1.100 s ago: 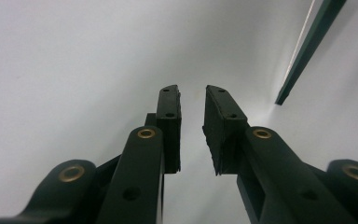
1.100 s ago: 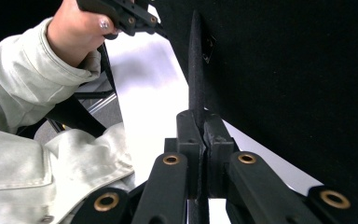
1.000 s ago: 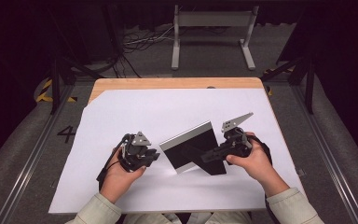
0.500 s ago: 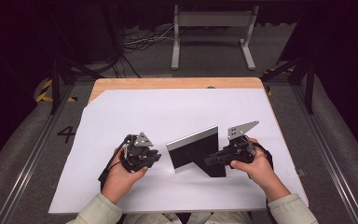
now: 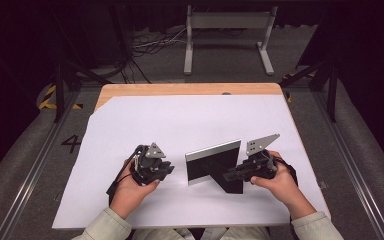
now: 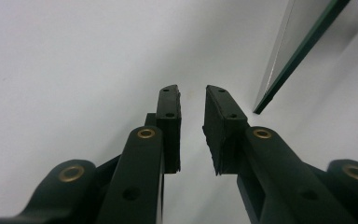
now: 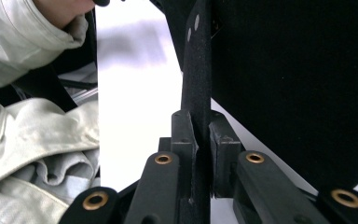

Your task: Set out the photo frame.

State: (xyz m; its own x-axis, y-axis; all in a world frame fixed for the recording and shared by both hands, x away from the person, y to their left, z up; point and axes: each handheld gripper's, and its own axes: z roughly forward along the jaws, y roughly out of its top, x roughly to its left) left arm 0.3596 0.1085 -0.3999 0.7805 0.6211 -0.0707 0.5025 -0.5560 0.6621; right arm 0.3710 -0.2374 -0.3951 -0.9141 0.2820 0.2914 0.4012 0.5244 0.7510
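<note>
We see a picture frame point(image 5: 214, 162) standing upright near the middle of the white sheet point(image 5: 180, 120) that covers the table point(image 5: 180, 89), its dark glass face turned toward the person. Its black back stand point(image 5: 231, 182) reaches out from the frame toward five o'clock.

The right gripper point(image 5: 230, 176) comes at that stand from three o'clock. In the right gripper view the thin black stand point(image 7: 196, 70) runs straight up from between the two pads point(image 7: 182, 135), which sit close against it on both sides; its jaws have just been opening a little, yet the stand is between them and the pads look to touch it. The black back of the frame point(image 7: 298, 70) rises on the right side of that view, and a pale sleeve point(image 7: 23, 135) lies at nine o'clock.

The left gripper point(image 5: 169, 170) rests on the sheet at nine o'clock from the frame, near it but apart. In the left gripper view its gripper point(image 6: 192, 98) has the jaws spread a little with nothing but white sheet point(image 6: 74, 56) between them, and the frame's edge point(image 6: 303, 42) stands at two o'clock.
</note>
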